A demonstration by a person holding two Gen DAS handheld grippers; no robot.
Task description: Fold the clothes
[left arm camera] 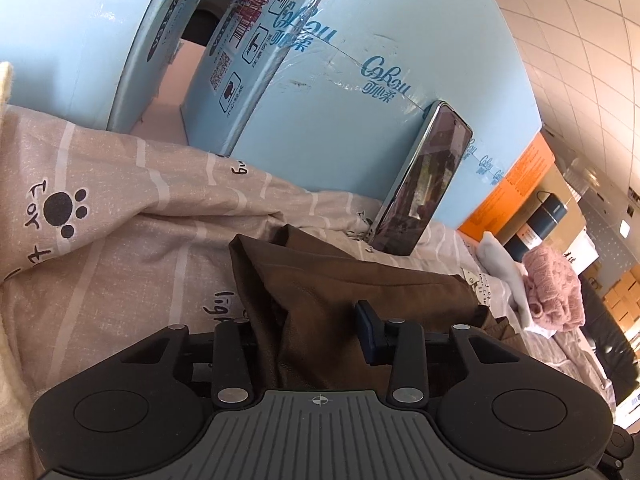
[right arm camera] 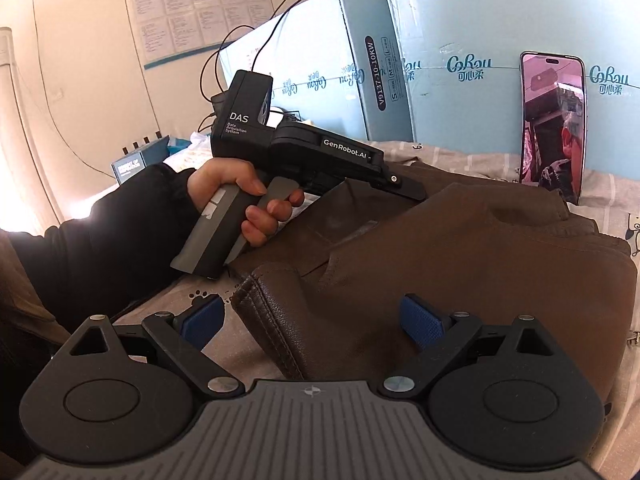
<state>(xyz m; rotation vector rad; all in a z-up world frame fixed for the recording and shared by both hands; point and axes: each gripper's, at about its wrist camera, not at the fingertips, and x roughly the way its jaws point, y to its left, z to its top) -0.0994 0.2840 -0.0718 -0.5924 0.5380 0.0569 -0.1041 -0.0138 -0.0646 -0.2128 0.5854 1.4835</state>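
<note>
Mid-fold on a brown leather jacket (right arm camera: 460, 256), lying centre frame on a paw-print bedsheet (left arm camera: 120, 240). Left gripper (left arm camera: 304, 332) part closed with a bunched fold of jacket between its jaws; one blue pad (left arm camera: 368, 330) visible, the other hidden by cloth, so a firm pinch cannot be confirmed. Right gripper (right arm camera: 312, 320) spread wide, straddling the stitched hem at lower centre, gripping nothing. Next, probably: close right on that hem, then carry both edges across. Room tight at the top: blue cartons (right arm camera: 480, 92) and a leaning phone (right arm camera: 552, 128) just behind. Open sheet at left.
</note>
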